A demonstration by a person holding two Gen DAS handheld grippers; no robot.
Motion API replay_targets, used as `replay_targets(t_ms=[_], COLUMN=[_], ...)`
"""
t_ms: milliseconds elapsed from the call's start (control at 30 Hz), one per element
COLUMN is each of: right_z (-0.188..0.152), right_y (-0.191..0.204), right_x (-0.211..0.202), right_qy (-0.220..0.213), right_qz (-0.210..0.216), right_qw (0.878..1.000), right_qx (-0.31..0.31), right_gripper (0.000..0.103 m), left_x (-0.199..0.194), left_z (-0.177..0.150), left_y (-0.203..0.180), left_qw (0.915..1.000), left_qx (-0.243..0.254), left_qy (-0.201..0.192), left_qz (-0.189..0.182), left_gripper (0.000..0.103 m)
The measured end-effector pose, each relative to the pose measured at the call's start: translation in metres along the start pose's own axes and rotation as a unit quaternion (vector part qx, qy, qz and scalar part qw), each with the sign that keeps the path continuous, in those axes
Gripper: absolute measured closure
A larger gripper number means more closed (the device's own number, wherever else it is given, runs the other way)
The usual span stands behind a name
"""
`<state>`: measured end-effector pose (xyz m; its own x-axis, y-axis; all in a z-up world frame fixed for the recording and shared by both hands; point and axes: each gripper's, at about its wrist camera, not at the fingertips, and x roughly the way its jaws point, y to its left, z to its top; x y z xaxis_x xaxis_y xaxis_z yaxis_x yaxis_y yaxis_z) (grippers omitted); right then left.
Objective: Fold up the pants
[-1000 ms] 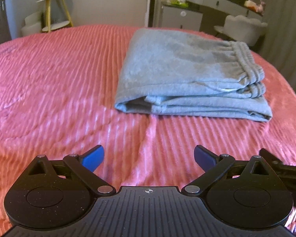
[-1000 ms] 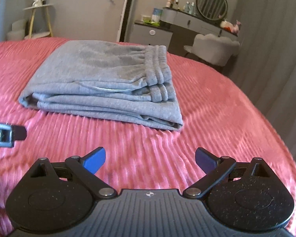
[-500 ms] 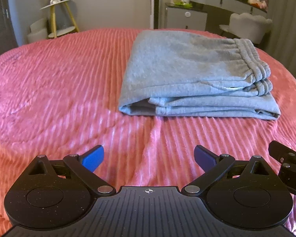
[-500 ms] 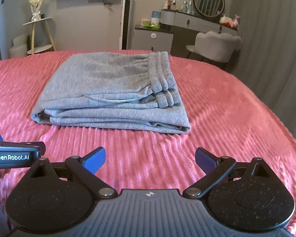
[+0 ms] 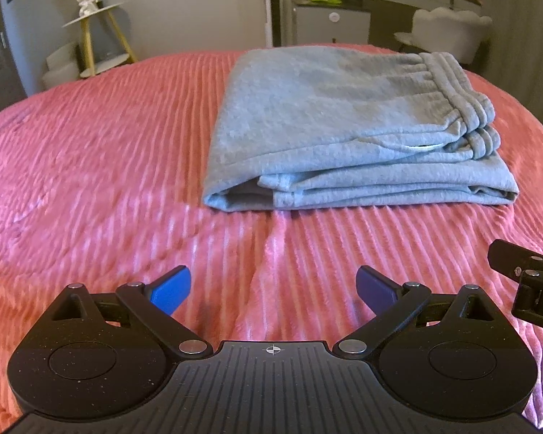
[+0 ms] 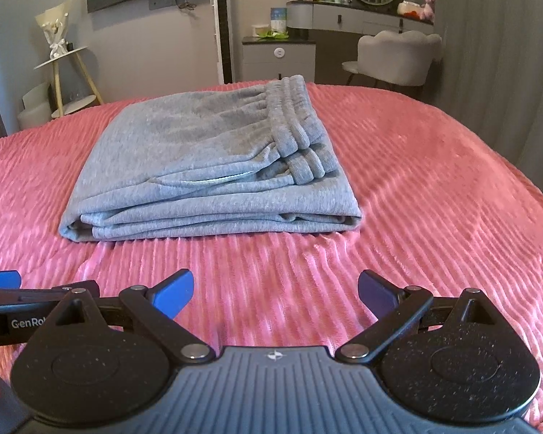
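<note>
The grey pants [image 5: 344,126] lie on the pink ribbed bedspread [image 5: 90,181], toward the far edge of the bed and somewhat right of its middle in the left wrist view. They form a compact rectangular stack of several layers. The elastic waistband [image 6: 293,123] sits on top at the right end of the stack, doubled over itself, with the rounded fold at the left end. Layer edges along the near side are roughly aligned; a short light strip, possibly a pocket lining, shows between layers. No loose leg or cuff trails out.

The left gripper [image 5: 273,289] hovers over bare bedspread near the near edge, its blue fingers spread apart and holding nothing. The right gripper [image 6: 275,291] is just beside it, likewise spread apart and empty, well apart from the pants.

Judgement: folding appears complete or all but complete. What may be left is at most a light squaring of the near edges; nothing visible demands it.

Beyond the bed stand a side table [image 6: 65,61], a dresser and a chair [image 6: 394,54].
</note>
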<state>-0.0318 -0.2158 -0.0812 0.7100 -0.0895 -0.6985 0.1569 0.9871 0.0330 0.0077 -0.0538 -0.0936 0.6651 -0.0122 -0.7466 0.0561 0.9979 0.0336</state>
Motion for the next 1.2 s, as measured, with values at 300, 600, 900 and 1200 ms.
replay_targets(t_ms=[300,600,900,1200], right_z=[0.001,0.001,0.001,0.001], right_y=[-0.001,-0.001,-0.002,-0.002], right_x=[0.004,0.006,0.005,0.005], right_qy=[0.002,0.001,-0.001,-0.002], right_qz=[0.001,0.003,0.0,-0.002], right_qw=[1.0,1.0,1.0,1.0], right_qx=[0.003,0.005,0.005,0.003], right_gripper=[0.006,0.006,0.006,0.006], left_x=[0.009,0.012,0.012,0.012], left_z=[-0.001,-0.001,-0.001,-0.002], left_y=[-0.003,-0.004,-0.003,-0.003], left_qw=[0.9998,0.9997,0.9997,0.9997], left_qx=[0.011,0.013,0.011,0.01], left_qy=[0.014,0.019,0.02,0.022], left_qz=[-0.001,-0.003,-0.005,-0.007], left_gripper=[0.002,0.002,0.002,0.002])
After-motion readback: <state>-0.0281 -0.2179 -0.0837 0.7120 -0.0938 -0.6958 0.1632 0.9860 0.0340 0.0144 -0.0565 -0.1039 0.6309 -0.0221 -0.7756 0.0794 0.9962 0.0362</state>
